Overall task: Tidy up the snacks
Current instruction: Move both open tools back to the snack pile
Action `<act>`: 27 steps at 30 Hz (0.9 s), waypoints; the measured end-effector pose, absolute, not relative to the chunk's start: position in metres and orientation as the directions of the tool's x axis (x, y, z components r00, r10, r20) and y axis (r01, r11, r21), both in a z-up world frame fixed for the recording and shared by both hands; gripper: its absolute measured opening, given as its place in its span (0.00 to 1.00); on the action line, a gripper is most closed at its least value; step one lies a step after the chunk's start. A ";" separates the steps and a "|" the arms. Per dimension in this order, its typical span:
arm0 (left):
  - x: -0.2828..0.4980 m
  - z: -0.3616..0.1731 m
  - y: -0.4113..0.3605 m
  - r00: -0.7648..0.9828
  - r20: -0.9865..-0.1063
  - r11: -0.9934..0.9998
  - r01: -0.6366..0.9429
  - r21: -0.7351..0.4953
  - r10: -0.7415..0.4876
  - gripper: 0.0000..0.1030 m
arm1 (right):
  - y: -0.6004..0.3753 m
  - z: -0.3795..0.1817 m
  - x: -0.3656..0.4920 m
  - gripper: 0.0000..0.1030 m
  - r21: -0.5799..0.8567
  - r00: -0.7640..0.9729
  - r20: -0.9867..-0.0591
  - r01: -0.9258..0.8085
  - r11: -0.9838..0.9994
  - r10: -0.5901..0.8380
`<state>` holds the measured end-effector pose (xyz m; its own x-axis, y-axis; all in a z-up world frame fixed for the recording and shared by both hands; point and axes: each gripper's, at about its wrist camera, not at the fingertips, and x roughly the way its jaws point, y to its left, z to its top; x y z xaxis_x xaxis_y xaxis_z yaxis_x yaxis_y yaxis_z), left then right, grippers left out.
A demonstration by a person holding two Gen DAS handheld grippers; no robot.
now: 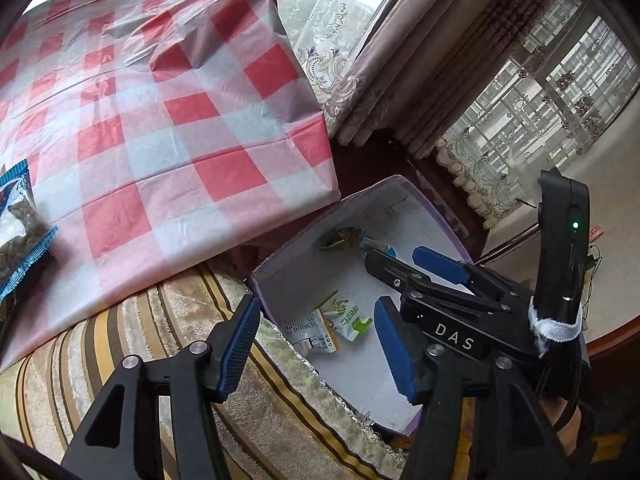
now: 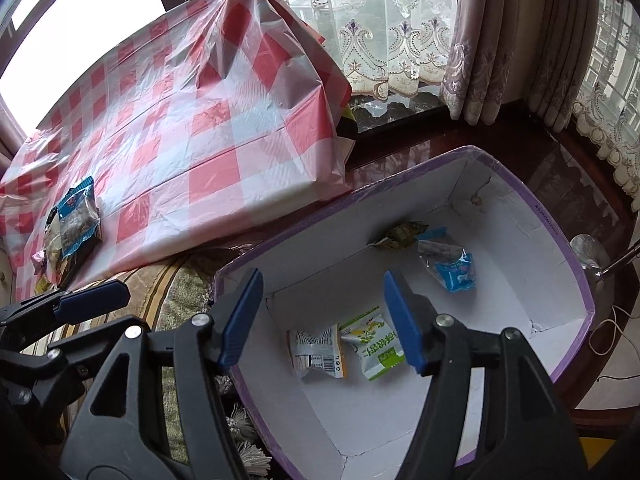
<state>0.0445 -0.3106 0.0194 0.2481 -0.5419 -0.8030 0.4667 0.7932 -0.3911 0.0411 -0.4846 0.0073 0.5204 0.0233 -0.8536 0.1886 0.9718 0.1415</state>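
A white box with purple rim (image 2: 560,240) (image 1: 400,184) stands beside the checkered table. Inside lie a green-and-white snack packet (image 2: 378,342) (image 1: 348,316), a white barcode packet (image 2: 318,354) (image 1: 308,332), a blue packet (image 2: 452,270) and a dark green packet (image 2: 402,236). More snack packets (image 2: 76,224) (image 1: 20,236) lie on the table's left part. My right gripper (image 2: 322,320) is open and empty above the box; it also shows in the left wrist view (image 1: 412,276). My left gripper (image 1: 316,344) is open and empty at the box's near edge.
The table carries a red-and-white checkered plastic cloth (image 1: 160,120) (image 2: 200,120). A striped fringed rug or cushion (image 1: 200,360) lies under the box's near side. Lace curtains (image 2: 380,20) and windows stand behind. A dark wooden ledge (image 2: 520,152) runs past the box.
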 end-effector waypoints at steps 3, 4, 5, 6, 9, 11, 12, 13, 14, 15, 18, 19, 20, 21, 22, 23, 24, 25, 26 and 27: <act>0.046 0.020 -0.304 0.263 -0.803 0.805 0.447 -0.390 -0.535 0.59 | -0.477 0.009 0.043 0.64 0.135 0.521 -0.853 0.172 0.976 0.027; 0.047 0.020 -0.301 0.268 -0.804 0.810 0.439 -0.388 -0.531 0.59 | -0.474 0.010 0.044 0.64 0.137 0.522 -0.853 0.168 0.976 0.030; 0.047 0.021 -0.297 0.275 -0.804 0.815 0.429 -0.388 -0.528 0.59 | -0.472 0.011 0.044 0.64 0.142 0.523 -0.852 0.162 0.977 0.037; 0.048 0.021 -0.293 0.281 -0.803 0.819 0.420 -0.390 -0.526 0.59 | -0.469 0.012 0.045 0.64 0.150 0.525 -0.850 0.154 0.977 0.047; 0.052 0.022 -0.278 0.306 -0.801 0.837 0.382 -0.391 -0.514 0.59 | -0.457 0.015 0.048 0.64 0.178 0.530 -0.843 0.124 0.976 0.087; 0.055 0.023 -0.265 0.325 -0.798 0.848 0.353 -0.395 -0.507 0.59 | -0.446 0.017 0.050 0.64 0.189 0.528 -0.842 0.099 0.977 0.110; 0.056 0.023 -0.258 0.331 -0.797 0.852 0.338 -0.400 -0.506 0.59 | -0.439 0.018 0.052 0.64 0.193 0.526 -0.842 0.084 0.978 0.121; 0.057 0.023 -0.251 0.339 -0.796 0.857 0.321 -0.403 -0.502 0.59 | -0.432 0.018 0.054 0.64 0.196 0.523 -0.842 0.070 0.978 0.132; 0.057 0.023 -0.244 0.347 -0.796 0.863 0.306 -0.403 -0.495 0.59 | -0.426 0.019 0.055 0.65 0.201 0.521 -0.842 0.056 0.978 0.143; 0.058 0.024 -0.237 0.357 -0.796 0.868 0.291 -0.402 -0.488 0.59 | -0.419 0.019 0.056 0.65 0.206 0.518 -0.841 0.041 0.978 0.155; 0.058 0.025 -0.211 0.387 -0.793 0.882 0.237 -0.408 -0.470 0.59 | -0.395 0.022 0.059 0.65 0.211 0.509 -0.840 -0.009 0.977 0.186; 0.059 0.025 -0.201 0.399 -0.794 0.889 0.211 -0.406 -0.458 0.59 | -0.387 0.022 0.060 0.65 0.206 0.505 -0.841 -0.030 0.978 0.192; 0.059 0.026 -0.191 0.411 -0.796 0.895 0.186 -0.405 -0.445 0.59 | -0.379 0.023 0.061 0.66 0.200 0.502 -0.842 -0.048 0.979 0.197; 0.059 0.026 -0.181 0.422 -0.798 0.901 0.160 -0.402 -0.431 0.59 | -0.373 0.024 0.062 0.67 0.197 0.500 -0.842 -0.062 0.978 0.202; 0.059 0.026 -0.171 0.434 -0.801 0.908 0.134 -0.396 -0.413 0.59 | -0.368 0.025 0.063 0.67 0.198 0.499 -0.841 -0.073 0.977 0.208; 0.058 0.026 -0.160 0.446 -0.804 0.915 0.103 -0.391 -0.394 0.59 | -0.363 0.026 0.064 0.68 0.199 0.499 -0.840 -0.084 0.976 0.214; 0.058 0.026 -0.148 0.457 -0.805 0.918 0.071 -0.391 -0.379 0.59 | -0.358 0.027 0.066 0.68 0.195 0.499 -0.839 -0.094 0.976 0.216; 0.057 0.026 -0.136 0.466 -0.807 0.920 0.039 -0.390 -0.362 0.59 | -0.353 0.028 0.067 0.69 0.191 0.500 -0.838 -0.102 0.976 0.217; 0.056 0.026 -0.124 0.479 -0.810 0.923 0.003 -0.385 -0.339 0.59 | -0.348 0.029 0.068 0.70 0.189 0.500 -0.838 -0.111 0.976 0.219; 0.054 0.025 -0.111 0.491 -0.813 0.925 -0.034 -0.379 -0.315 0.59 | -0.343 0.029 0.069 0.70 0.186 0.498 -0.838 -0.121 0.975 0.222</act>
